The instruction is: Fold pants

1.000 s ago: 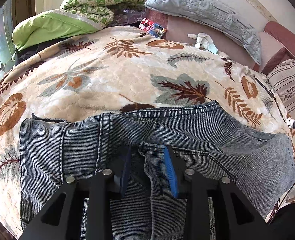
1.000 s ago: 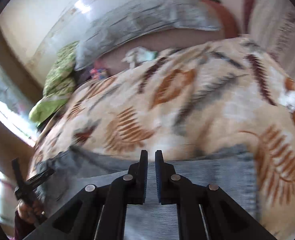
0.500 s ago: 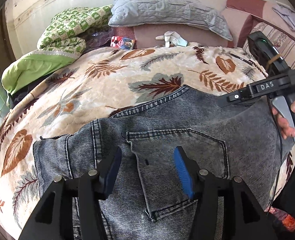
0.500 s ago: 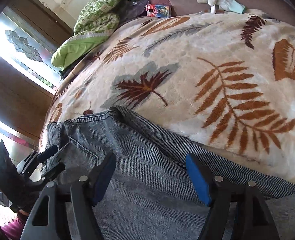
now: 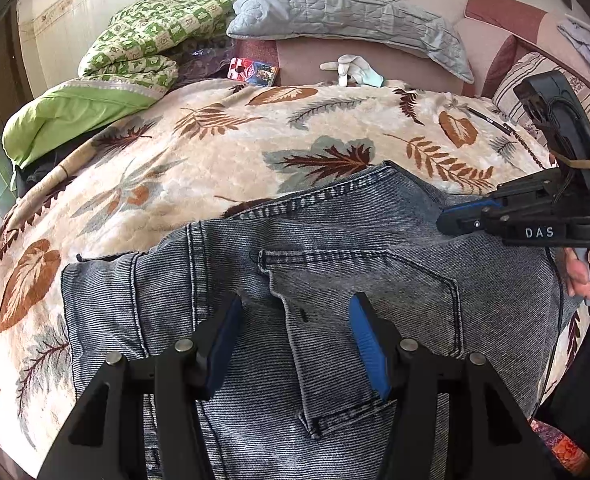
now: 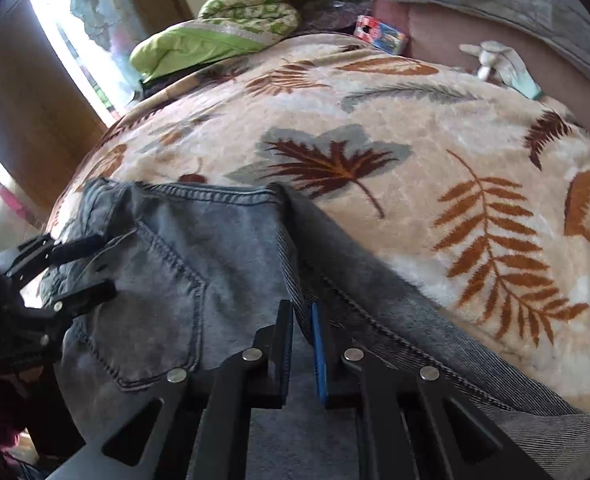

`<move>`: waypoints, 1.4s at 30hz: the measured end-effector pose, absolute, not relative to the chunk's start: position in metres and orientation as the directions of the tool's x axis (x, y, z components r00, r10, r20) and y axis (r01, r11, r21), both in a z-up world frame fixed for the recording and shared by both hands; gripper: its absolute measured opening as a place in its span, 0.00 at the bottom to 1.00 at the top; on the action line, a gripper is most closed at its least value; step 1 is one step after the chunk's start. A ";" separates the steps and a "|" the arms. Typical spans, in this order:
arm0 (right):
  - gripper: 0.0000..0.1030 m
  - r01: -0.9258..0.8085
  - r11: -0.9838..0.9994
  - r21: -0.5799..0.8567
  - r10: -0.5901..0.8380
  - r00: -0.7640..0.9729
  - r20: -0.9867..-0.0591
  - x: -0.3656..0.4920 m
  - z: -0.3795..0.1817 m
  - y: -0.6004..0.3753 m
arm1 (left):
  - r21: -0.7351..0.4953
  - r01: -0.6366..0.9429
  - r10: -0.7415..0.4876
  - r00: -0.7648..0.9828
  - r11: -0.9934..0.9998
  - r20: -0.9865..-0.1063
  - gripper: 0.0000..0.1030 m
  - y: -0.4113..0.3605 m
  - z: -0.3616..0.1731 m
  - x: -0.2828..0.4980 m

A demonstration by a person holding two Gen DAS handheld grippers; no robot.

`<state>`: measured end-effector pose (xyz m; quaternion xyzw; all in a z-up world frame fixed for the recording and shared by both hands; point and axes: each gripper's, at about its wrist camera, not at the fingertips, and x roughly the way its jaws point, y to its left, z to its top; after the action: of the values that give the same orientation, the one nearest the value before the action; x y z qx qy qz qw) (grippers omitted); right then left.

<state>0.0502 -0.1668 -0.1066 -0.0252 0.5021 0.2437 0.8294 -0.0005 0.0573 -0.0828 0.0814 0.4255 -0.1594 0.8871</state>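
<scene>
Grey washed denim fills the lower half of the left wrist view: the pants [image 5: 335, 264] lie flat on a leaf-patterned blanket [image 5: 199, 160] covering the bed, near its front edge, back side up with a stitched pocket showing. Their stitched waistband edge runs across the picture, rising toward the right; which way the legs run cannot be told, since they leave the frame. The left gripper [image 5: 293, 344] hovers over the pocket with its blue-padded jaws standing apart and nothing pinched between them. At the right edge the right gripper [image 5: 451, 220] reaches onto the denim, held by a hand [image 5: 587, 268]. A grey pillow [image 5: 347, 12] and a green quilt [image 5: 147, 44] sit at the bed's far edge. In the right wrist view, the right gripper [image 6: 303, 320] is closing, and a raised fold of the pants [image 6: 175, 264] is clamped between its pads. The left gripper [image 6: 91, 266] sits at the left, jaws parted above the denim.
</scene>
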 end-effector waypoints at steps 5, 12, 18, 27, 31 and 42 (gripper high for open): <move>0.10 -0.390 0.906 0.167 0.329 0.397 -0.857 0.059 -0.120 -0.167 | 0.014 0.354 -0.212 0.591 0.935 -0.778 0.55 0.057 -0.082 -0.003; 0.11 -0.385 0.906 0.178 0.337 0.398 -0.853 0.063 -0.122 -0.161 | 0.009 0.344 -0.207 0.587 0.939 -0.783 0.55 0.058 -0.082 -0.001; 0.13 -0.399 0.906 0.140 0.313 0.412 -0.856 0.067 -0.121 -0.150 | 0.023 0.346 -0.199 0.589 0.938 -0.783 0.55 0.056 -0.083 -0.002; 0.10 -0.432 0.902 -0.006 0.210 0.450 -0.868 0.074 -0.122 -0.128 | 0.029 0.355 -0.202 0.595 0.934 -0.778 0.55 0.061 -0.080 -0.009; 0.03 -0.436 0.865 -0.250 0.045 0.563 -0.825 0.064 -0.119 -0.105 | 0.015 0.337 -0.200 0.595 0.942 -0.778 0.55 0.070 -0.079 -0.009; 0.00 -0.284 0.939 -0.195 0.020 0.610 -0.792 0.107 -0.101 -0.135 | 0.014 0.324 -0.194 0.600 0.946 -0.776 0.55 0.078 -0.080 -0.010</move>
<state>0.1067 -0.1353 -0.1007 -0.1522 0.4333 0.0859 0.8841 -0.0096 0.0778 -0.0798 0.0771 0.4227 -0.1455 0.8912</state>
